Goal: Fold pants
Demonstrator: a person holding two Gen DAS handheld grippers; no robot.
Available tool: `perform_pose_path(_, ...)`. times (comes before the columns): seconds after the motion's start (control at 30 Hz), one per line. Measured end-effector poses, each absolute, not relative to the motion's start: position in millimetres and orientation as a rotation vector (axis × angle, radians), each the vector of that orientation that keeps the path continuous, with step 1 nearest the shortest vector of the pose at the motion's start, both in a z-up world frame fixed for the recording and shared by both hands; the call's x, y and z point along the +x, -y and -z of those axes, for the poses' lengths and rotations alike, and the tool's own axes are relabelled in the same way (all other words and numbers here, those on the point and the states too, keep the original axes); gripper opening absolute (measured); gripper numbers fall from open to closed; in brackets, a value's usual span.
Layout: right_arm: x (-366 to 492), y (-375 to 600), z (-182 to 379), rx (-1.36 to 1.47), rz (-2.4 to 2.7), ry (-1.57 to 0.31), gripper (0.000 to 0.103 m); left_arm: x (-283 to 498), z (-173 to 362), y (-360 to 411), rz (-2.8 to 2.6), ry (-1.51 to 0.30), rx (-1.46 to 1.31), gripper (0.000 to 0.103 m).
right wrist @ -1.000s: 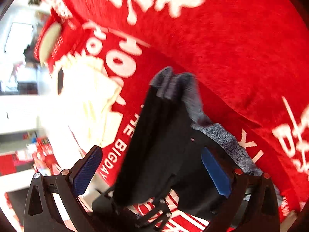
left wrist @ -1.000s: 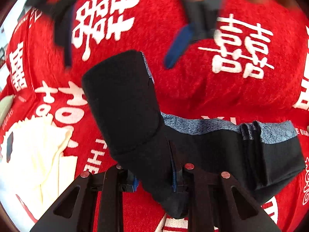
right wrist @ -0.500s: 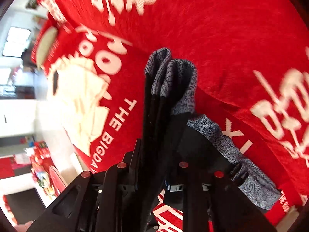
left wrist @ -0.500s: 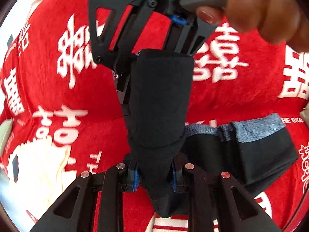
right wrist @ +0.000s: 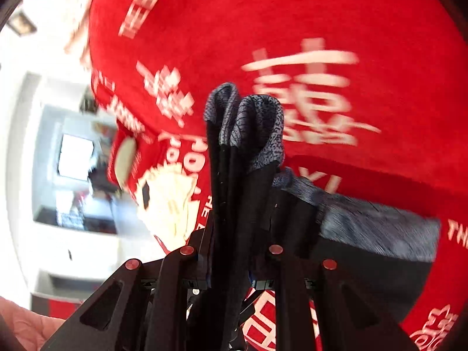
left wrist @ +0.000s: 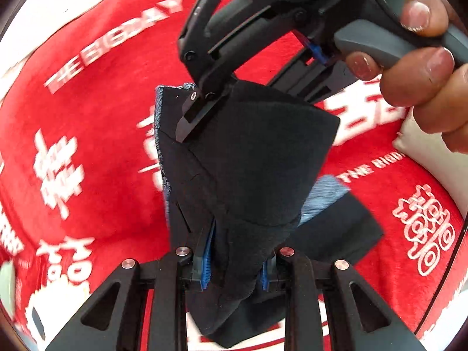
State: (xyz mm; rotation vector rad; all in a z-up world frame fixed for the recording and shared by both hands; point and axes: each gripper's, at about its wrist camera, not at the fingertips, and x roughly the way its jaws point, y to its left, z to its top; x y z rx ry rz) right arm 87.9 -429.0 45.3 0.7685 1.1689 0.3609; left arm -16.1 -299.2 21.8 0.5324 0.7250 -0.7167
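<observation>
The black pants (left wrist: pixel 251 169) with a grey speckled waistband (right wrist: pixel 251 128) hang folded between both grippers above the red bedspread (left wrist: pixel 96 134). My left gripper (left wrist: pixel 234 266) is shut on one bunched end of the cloth, blue pads pressed on either side. In the left wrist view the right gripper (left wrist: pixel 187 120) comes in from the top, held by a hand (left wrist: pixel 421 67), and bites the far edge of the pants. In the right wrist view my right gripper (right wrist: pixel 228 275) is shut on a thick stack of layers that stands up between its fingers.
The red bedspread (right wrist: pixel 292 29) carries white characters and lettering. A cream garment (right wrist: pixel 169 201) lies on it at the left. Beyond the bed's edge a white room with furniture (right wrist: pixel 58 175) shows. A white pillow corner (left wrist: pixel 418 152) is at the right.
The right gripper went from open around the pants to shut on them. Both grippers then swung sideways and upward over the bed, carrying the pants, and the right one came close to the left camera.
</observation>
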Motion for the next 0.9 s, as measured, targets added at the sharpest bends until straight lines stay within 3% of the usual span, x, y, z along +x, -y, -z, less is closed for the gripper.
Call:
perform_pose_path(0.2, 21.9, 503.5, -3.9, 0.895, -0.227, -1.130, 0.019, -60.1, 9.3, 364.8, 0.842, -0.749, 0.656, 0.026)
perform_pose_path(0.47, -25.8, 559.2, 105.1, 1.001, -0.073, -1.223, 0.019, -87.0, 92.0, 410.7, 0.868, -0.899, 0.781, 0.026)
perform_pose_path(0.5, -29.7, 561.8, 116.7, 1.025, -0.066, -1.227, 0.021, -87.7, 96.6, 410.6, 0.860, -0.905, 0.787, 0.028)
perform_pose_path(0.53, -32.6, 563.7, 126.1, 1.049, -0.064, -1.226, 0.022, -88.2, 98.6, 409.1, 0.861, -0.910, 0.789, 0.037)
perform_pose_path(0.57, -35.6, 564.8, 132.1, 1.062, -0.062, -1.219, 0.027, -88.3, 98.4, 407.3, 0.872, -0.918, 0.783, 0.044)
perform_pose_path(0.6, -38.3, 564.5, 134.2, 1.060, -0.049, -1.216, 0.030, -87.7, 97.1, 404.2, 0.876, -0.933, 0.776, 0.065)
perform_pose_path(0.63, -40.3, 565.6, 135.0, 1.058, -0.034, -1.214, 0.033, -86.2, 93.8, 398.9, 0.871, -0.947, 0.761, 0.072)
perform_pose_path(0.73, -46.0, 569.0, 133.3, 1.082, -0.014, -1.233, 0.042, -79.8, 76.1, 381.0, 0.897, -0.985, 0.709, 0.072)
perform_pose_path(0.8, -50.9, 572.3, 123.4, 1.044, 0.031, -1.254, 0.067, -71.3, 60.5, 368.2, 0.897, -0.985, 0.676, 0.072)
perform_pose_path(0.9, -58.4, 575.2, 102.4, 0.944, 0.150, -1.263, 0.068, -41.0, 37.2, 349.6, 0.829, -0.953, 0.611, 0.072)
